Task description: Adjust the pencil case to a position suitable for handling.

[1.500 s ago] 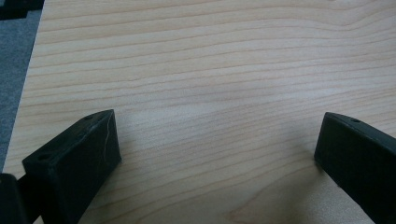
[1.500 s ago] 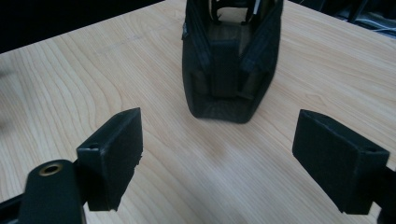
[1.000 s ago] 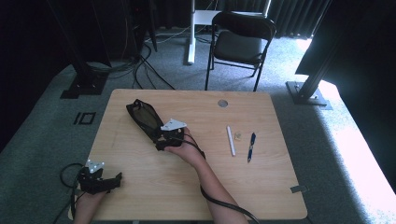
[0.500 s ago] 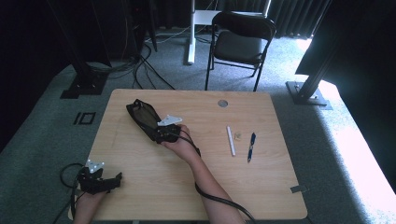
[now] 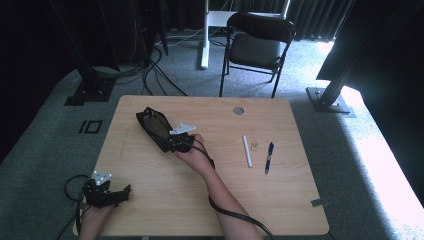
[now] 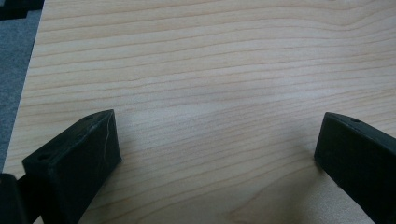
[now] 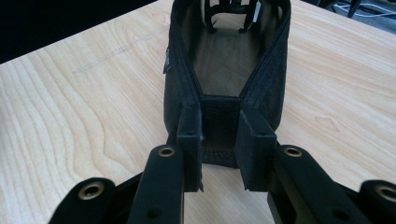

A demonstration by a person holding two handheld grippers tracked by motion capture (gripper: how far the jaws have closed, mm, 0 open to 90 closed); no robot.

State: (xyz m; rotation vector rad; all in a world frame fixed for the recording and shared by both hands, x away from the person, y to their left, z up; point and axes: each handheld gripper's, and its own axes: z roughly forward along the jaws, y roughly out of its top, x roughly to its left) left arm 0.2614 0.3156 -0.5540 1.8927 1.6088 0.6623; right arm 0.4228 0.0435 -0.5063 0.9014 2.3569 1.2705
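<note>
A black mesh pouch [image 5: 154, 125] lies open on the wooden table [image 5: 150, 210], left of the middle. In the right gripper view the pouch [image 7: 229, 65] stretches away, its zip mouth gaping and the inside showing. My right gripper [image 5: 173, 144] sits at the pouch's near end. Its jaws are closed on the narrow end panel, which is pinched between them at the right gripper [image 7: 219, 126]. My left gripper [image 5: 121, 192] rests low at the table's near left corner. The left gripper [image 6: 217, 140] is open, with bare wood between its jaws.
A white pen [image 5: 247, 150], a small tan bit [image 5: 254, 145] and a blue pen [image 5: 269, 157] lie right of the middle. A round cable hole [image 5: 238, 110] is near the far edge. A black folding chair [image 5: 257, 47] stands beyond the table.
My right gripper has edged a little to the left and farther up the table with the pouch's end. The left gripper has not moved.
</note>
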